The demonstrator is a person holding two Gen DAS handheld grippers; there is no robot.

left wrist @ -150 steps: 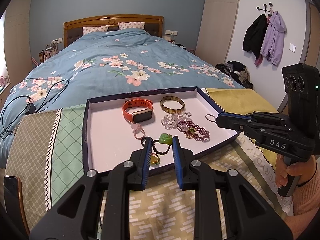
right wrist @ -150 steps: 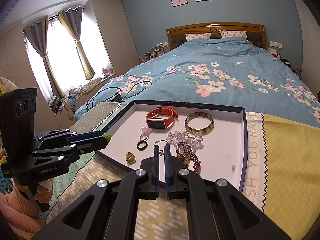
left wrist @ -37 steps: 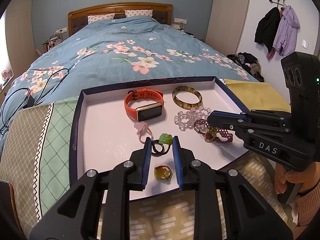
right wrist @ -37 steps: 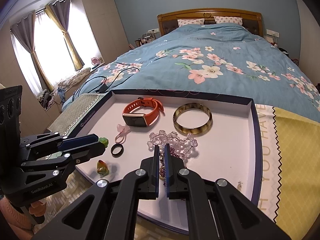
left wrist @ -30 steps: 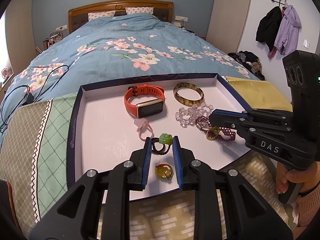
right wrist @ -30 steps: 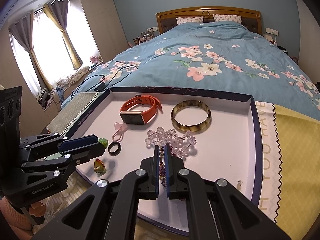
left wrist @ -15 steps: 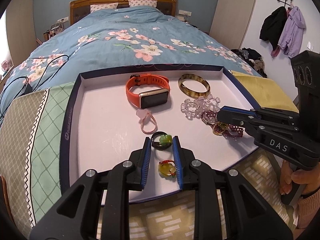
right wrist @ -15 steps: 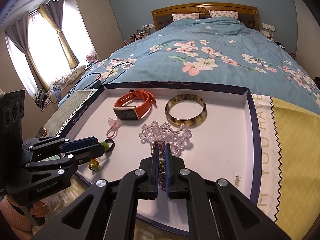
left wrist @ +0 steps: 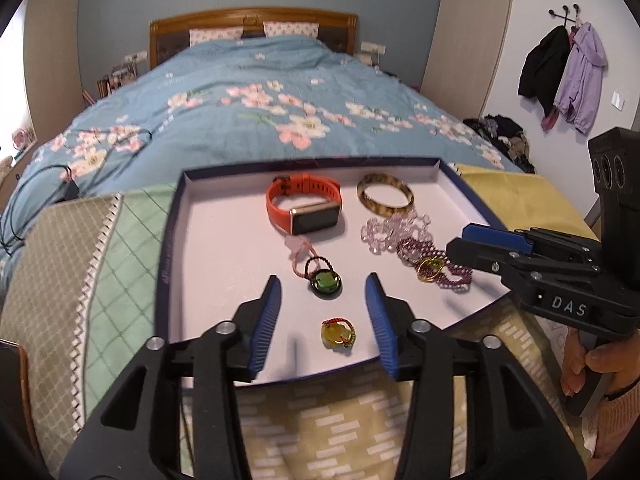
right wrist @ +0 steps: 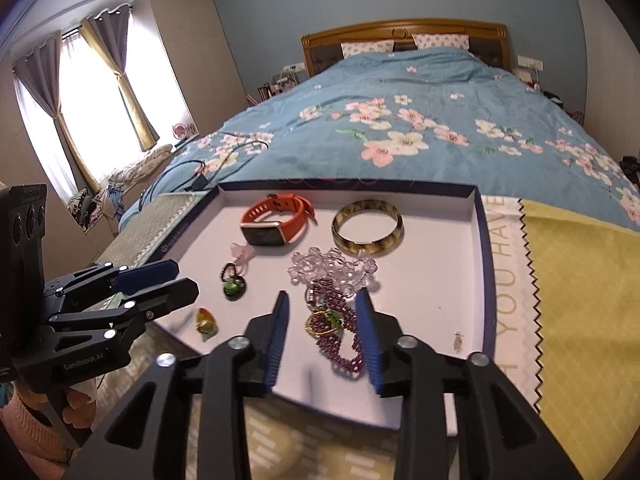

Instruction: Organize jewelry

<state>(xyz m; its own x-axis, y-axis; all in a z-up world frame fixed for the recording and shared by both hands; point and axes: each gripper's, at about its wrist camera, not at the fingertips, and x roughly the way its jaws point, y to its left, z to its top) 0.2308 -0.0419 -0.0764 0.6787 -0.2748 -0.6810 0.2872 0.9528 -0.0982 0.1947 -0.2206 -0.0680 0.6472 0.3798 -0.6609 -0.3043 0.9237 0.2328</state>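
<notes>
A white tray with a dark blue rim holds the jewelry. In it lie an orange smartwatch, a tortoiseshell bangle, a clear bead bracelet, a purple bead bracelet with a gold ring, a green pendant on a black ring, a pink charm and a yellow pendant. My left gripper is open above the green and yellow pendants. My right gripper is open around the purple bracelet.
The tray sits on a patterned green and yellow cloth at the foot of a blue floral bed. Black cables lie on the bed at left. Coats hang on the right wall.
Both grippers have opened. The green pendant has dropped from the left gripper into the tray, and the small ring from the right gripper now lies on the purple bracelet.
</notes>
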